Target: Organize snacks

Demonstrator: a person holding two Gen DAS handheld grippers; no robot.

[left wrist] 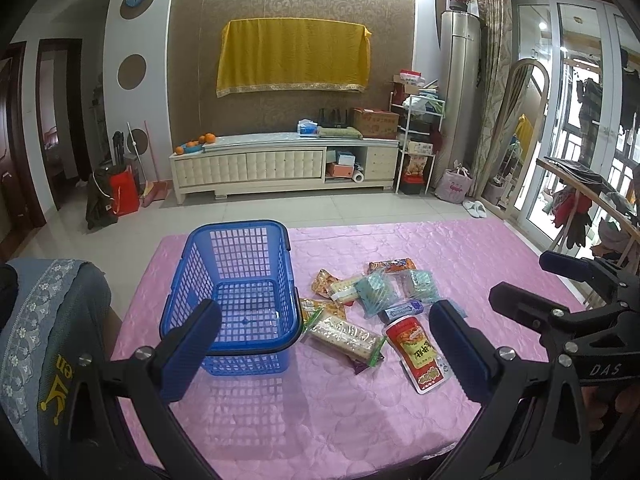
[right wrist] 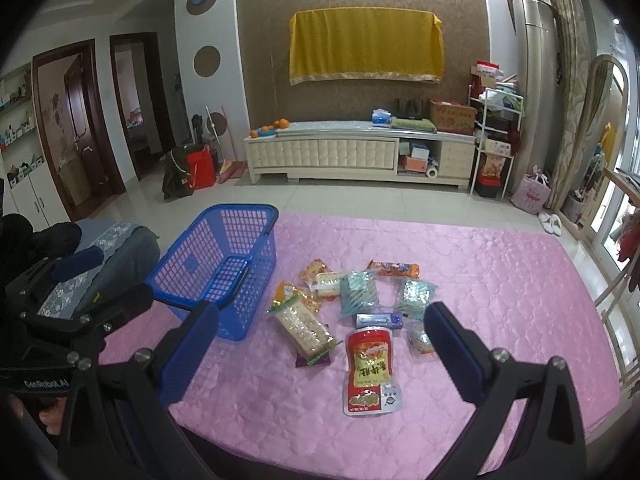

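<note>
left gripper [left wrist: 324,344] and right gripper [right wrist: 320,348] nearest, both spread wide, holding nothing. blue basket [left wrist: 240,280] stood empty at left on pink cloth [left wrist: 460,248]; snack packets [right wrist: 352,312] scattered just right of it. step: first pick not begun; next likely calls for closing on red pouch [right wrist: 370,368].

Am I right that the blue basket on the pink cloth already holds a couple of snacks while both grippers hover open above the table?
Not quite: the basket is empty. The left wrist view looks straight into it and shows only its bare mesh floor. All the snacks lie on the pink cloth beside it. The rest holds: the left gripper and right gripper are both open, holding nothing.
</note>
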